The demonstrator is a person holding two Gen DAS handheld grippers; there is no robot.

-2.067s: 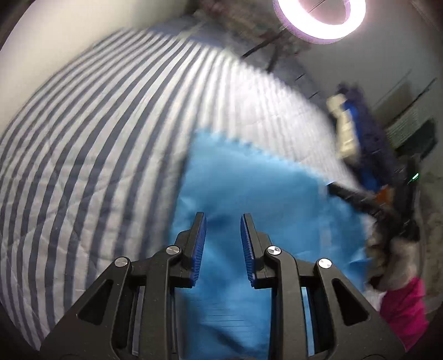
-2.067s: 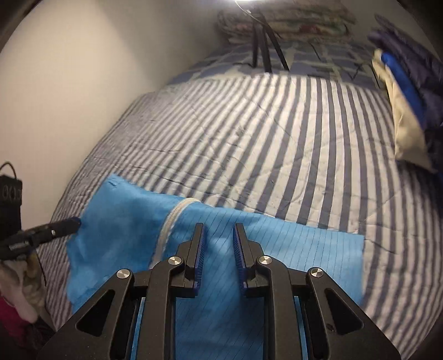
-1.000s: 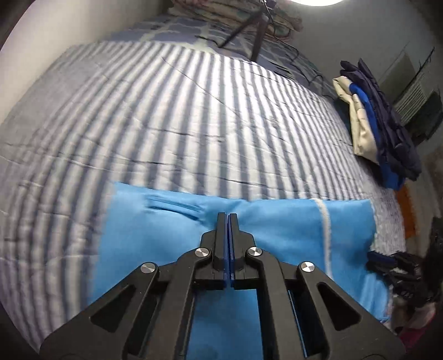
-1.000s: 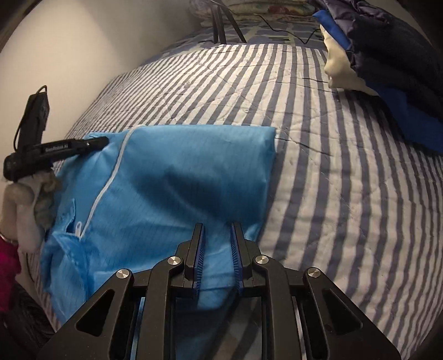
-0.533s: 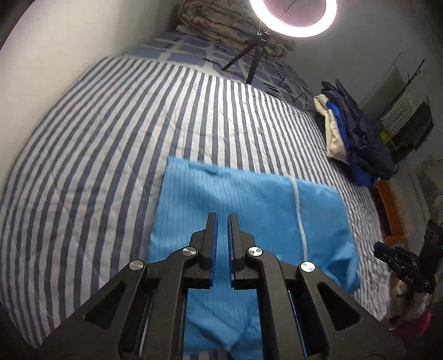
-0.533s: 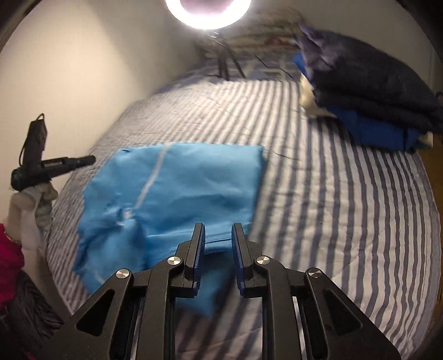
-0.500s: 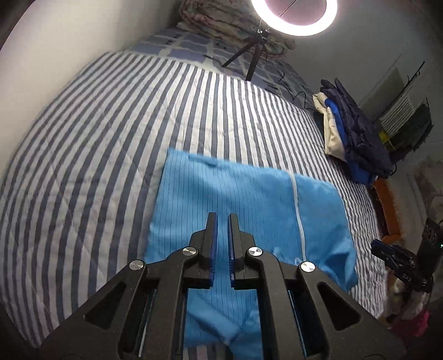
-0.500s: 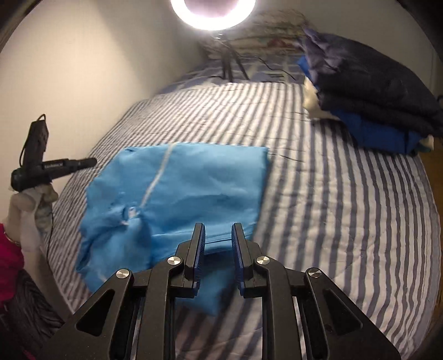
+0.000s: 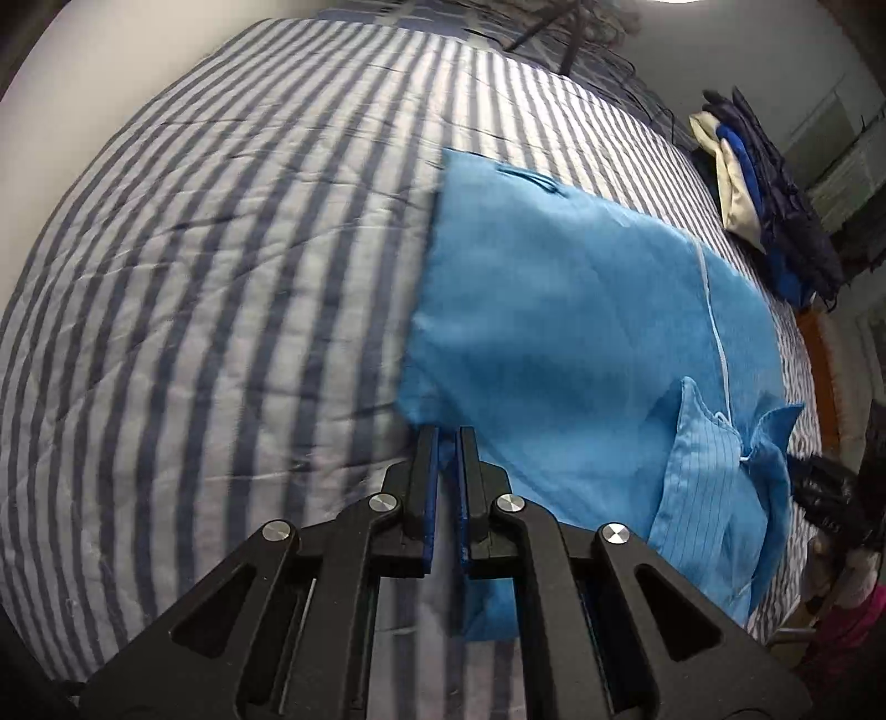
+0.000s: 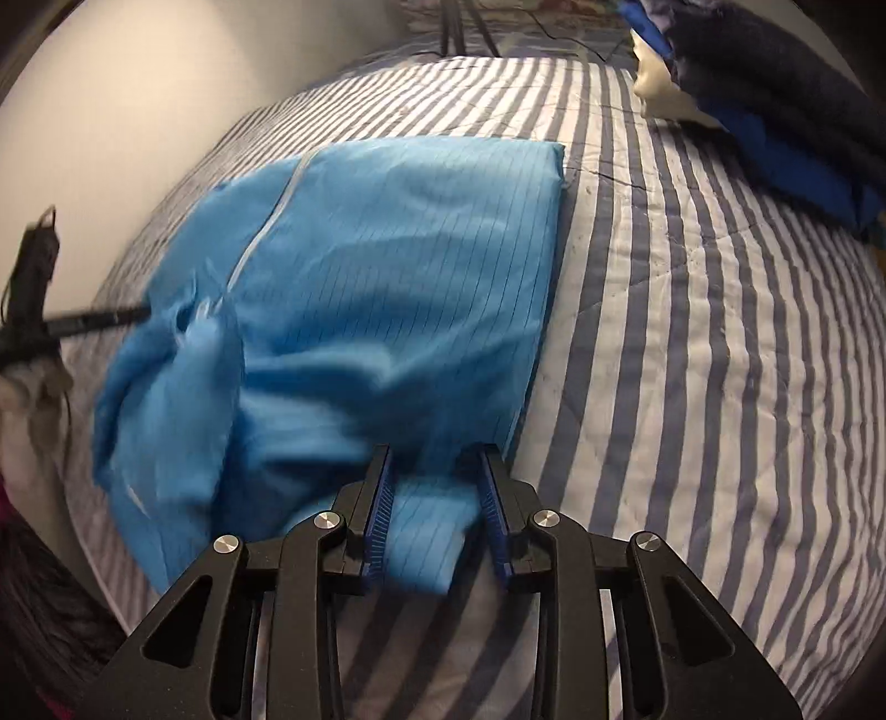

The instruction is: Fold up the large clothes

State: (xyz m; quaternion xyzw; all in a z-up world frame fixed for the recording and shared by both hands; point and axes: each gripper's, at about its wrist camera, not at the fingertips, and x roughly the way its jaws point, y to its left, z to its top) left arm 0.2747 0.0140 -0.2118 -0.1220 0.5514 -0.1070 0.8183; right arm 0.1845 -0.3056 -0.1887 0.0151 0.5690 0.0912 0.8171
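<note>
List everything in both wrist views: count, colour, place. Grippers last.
blue garment: 1, bright blue with thin dark pinstripes and a white zip line, partly folded on the near side of the bed
striped quilt: 1, grey-blue and white stripes, covers the bed
stack of folded clothes: 1 pile, navy, royal blue and cream, on the quilt at its far right side
tripod legs: 1 set, black, at the far end of the bed
bedding pile: 1, pale patterned, far end, mostly cut off
wall: 1, off-white, along the left of the bed
left gripper: 1, black with blue pads, jaws narrow, at the garment's near left corner
right gripper: 1, black with blue pads, jaws apart, a garment fold between them
</note>
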